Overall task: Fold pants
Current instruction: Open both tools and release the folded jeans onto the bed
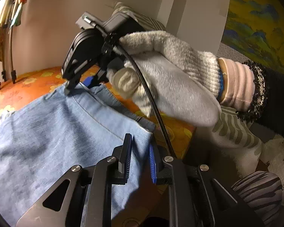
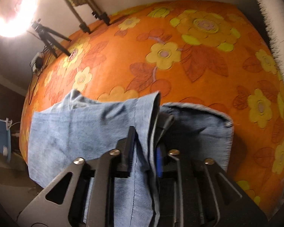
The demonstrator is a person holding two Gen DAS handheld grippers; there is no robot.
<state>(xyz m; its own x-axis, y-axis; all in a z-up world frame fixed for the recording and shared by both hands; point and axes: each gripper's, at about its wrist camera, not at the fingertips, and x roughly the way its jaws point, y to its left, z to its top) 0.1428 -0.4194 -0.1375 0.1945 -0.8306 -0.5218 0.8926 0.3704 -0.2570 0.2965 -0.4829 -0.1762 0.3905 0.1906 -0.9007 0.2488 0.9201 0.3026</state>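
Light blue denim pants (image 1: 53,132) lie on an orange flowered bedspread (image 1: 37,79). My left gripper (image 1: 141,155) is shut on the pants' edge, with cloth between its blue pads. In the left wrist view the right gripper (image 1: 79,87), held by a hand in a white glove (image 1: 170,79), pinches the far part of the same edge. In the right wrist view my right gripper (image 2: 145,149) is shut on a bunched fold of the pants (image 2: 81,128), which hang from it over the bedspread (image 2: 179,56).
Tripod legs (image 2: 51,37) and a bright ring light (image 2: 13,9) stand at the bed's far left edge. A striped pillow (image 1: 236,130) and a zebra-patterned cushion (image 1: 259,191) lie at the right. A white wall (image 1: 66,28) backs the bed.
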